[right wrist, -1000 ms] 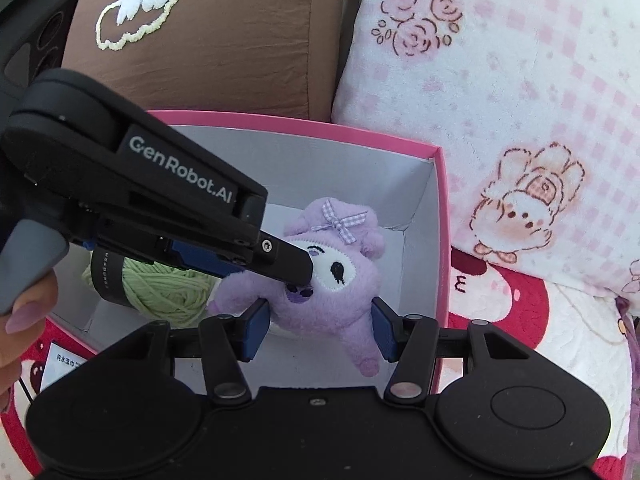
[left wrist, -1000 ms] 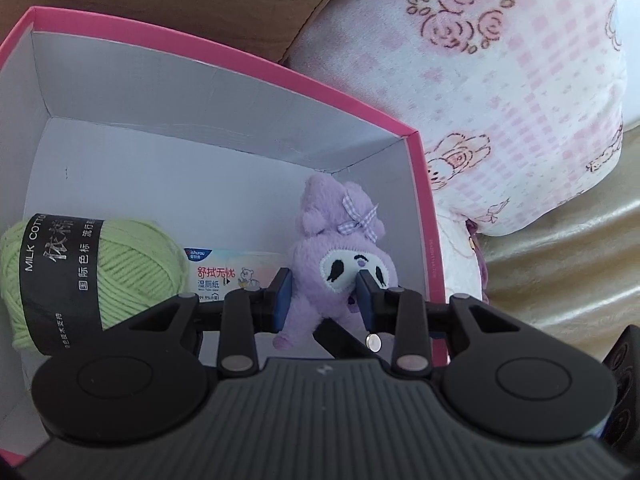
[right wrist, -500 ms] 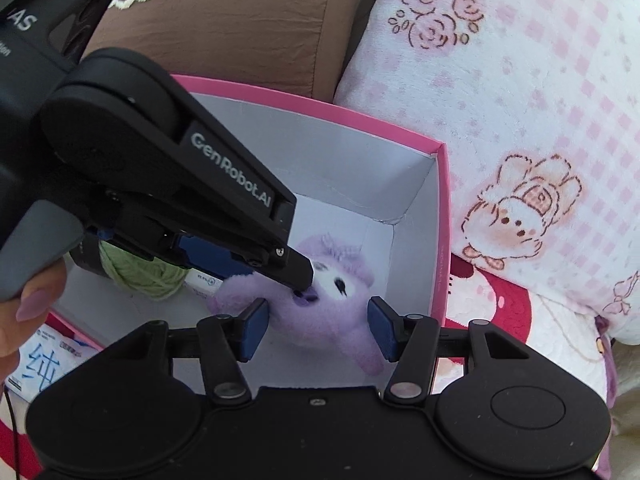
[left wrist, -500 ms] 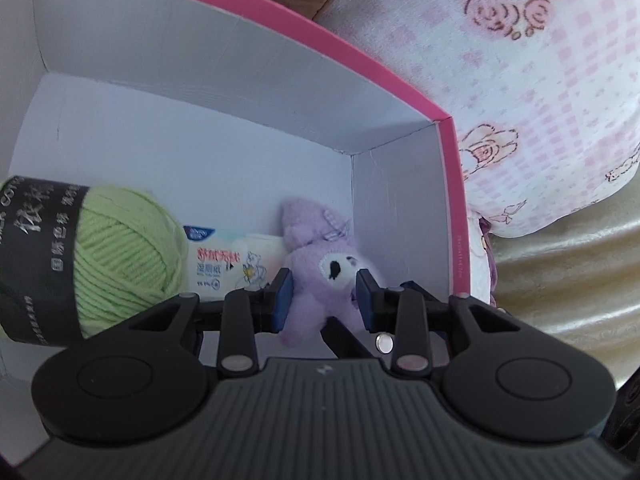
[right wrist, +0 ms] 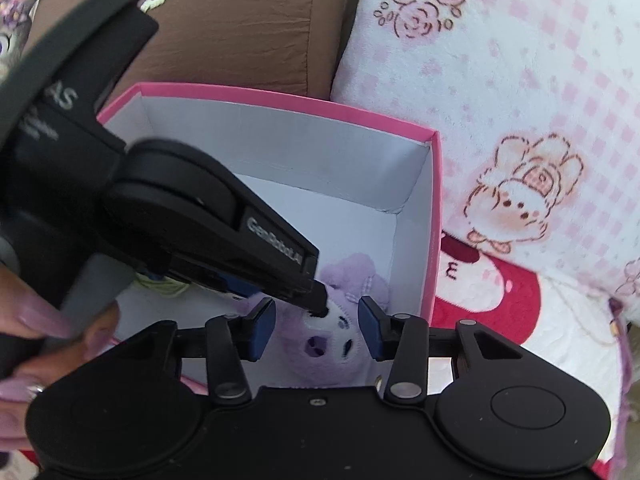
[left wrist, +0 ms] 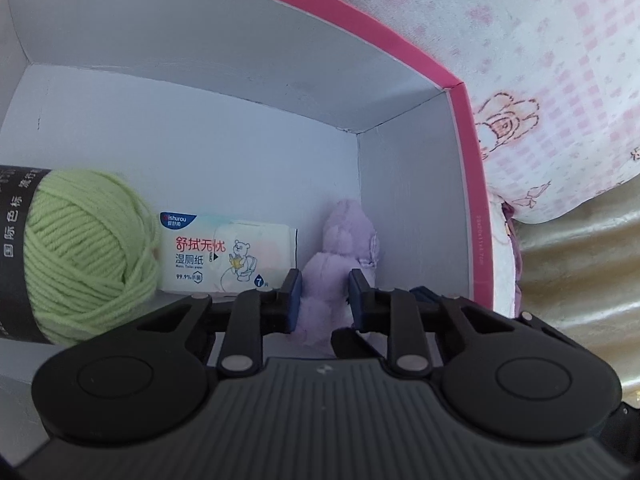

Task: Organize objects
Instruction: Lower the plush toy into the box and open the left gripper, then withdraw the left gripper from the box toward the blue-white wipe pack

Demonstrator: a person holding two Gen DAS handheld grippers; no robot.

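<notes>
A purple plush toy (left wrist: 340, 240) sits low in the right corner of the pink box (left wrist: 464, 140), close against its white wall. My left gripper (left wrist: 325, 296) is shut on the plush, with both blue pads pressing its body. From the right wrist view, the left gripper (right wrist: 318, 304) reaches into the box (right wrist: 436, 220) and pinches the plush (right wrist: 328, 344) at its head. My right gripper (right wrist: 316, 328) hovers at the box's near edge. Its jaws are closing, with the plush seen between them lower down, and the pads do not press it.
A green yarn ball (left wrist: 92, 248) and a pack of wet wipes (left wrist: 228, 256) lie in the box, left of the plush. A pink checked pillow (right wrist: 520, 80) and a brown cushion (right wrist: 240, 28) crowd the box's far sides. A person's hand (right wrist: 24, 320) holds the left gripper.
The left gripper has sunk deeper into the box with the plush, toward the right corner. The right gripper's jaws have narrowed while it stayed in place.
</notes>
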